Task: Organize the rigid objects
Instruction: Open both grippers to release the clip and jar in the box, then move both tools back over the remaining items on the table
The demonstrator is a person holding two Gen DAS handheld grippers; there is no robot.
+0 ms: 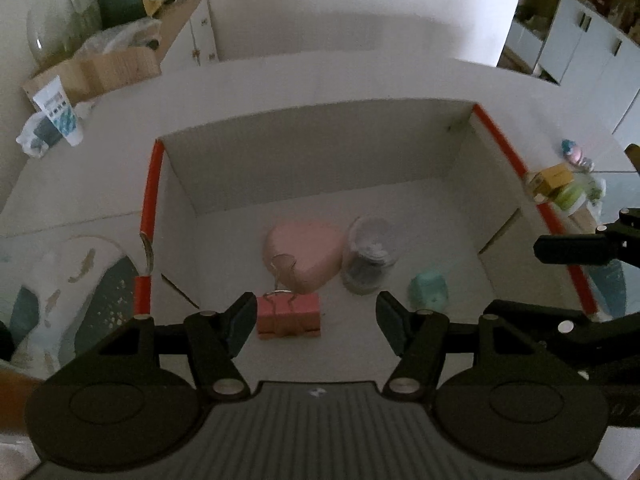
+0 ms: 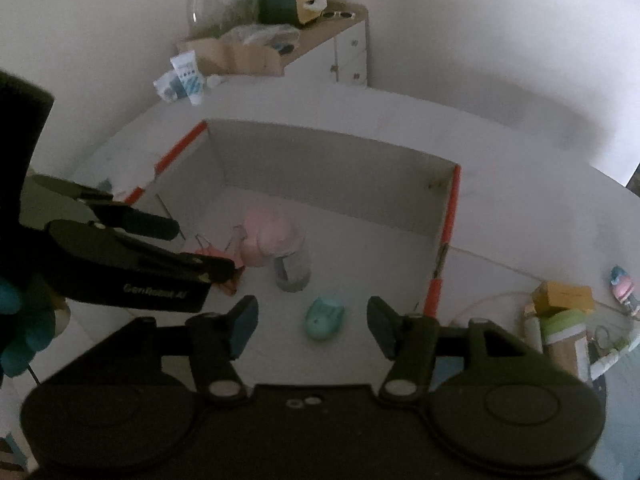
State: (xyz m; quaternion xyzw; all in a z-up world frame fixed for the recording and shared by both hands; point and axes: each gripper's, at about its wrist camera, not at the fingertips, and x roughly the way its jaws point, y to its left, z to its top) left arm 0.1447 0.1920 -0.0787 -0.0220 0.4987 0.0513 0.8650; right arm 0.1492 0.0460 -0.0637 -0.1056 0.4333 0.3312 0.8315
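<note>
Both claws gape, gripping nothing: left claw (image 1: 316,320) just over the pink binder clip (image 1: 289,315); right claw (image 2: 312,326) above the mint object (image 2: 325,317); beyond, pink case (image 1: 304,254) touching clear jar (image 1: 370,258); all inside the white box (image 1: 320,144).

A white open box (image 1: 320,148) with red-taped side rims stands on the tabletop (image 1: 100,184). Four things lie on its floor. A pink binder clip (image 1: 289,315) sits nearest the front, its wire handles raised, one leaning toward the pink heart-shaped case (image 1: 306,254) just behind it. A small clear jar (image 1: 370,256) with dark contents stands upright just right of the case, close beside it. A mint-green rounded piece (image 2: 325,317) lies apart to the right front. Outside the box, at the far right, a yellow carton (image 2: 564,295) rests on a green-lidded container (image 2: 568,330).
</note>
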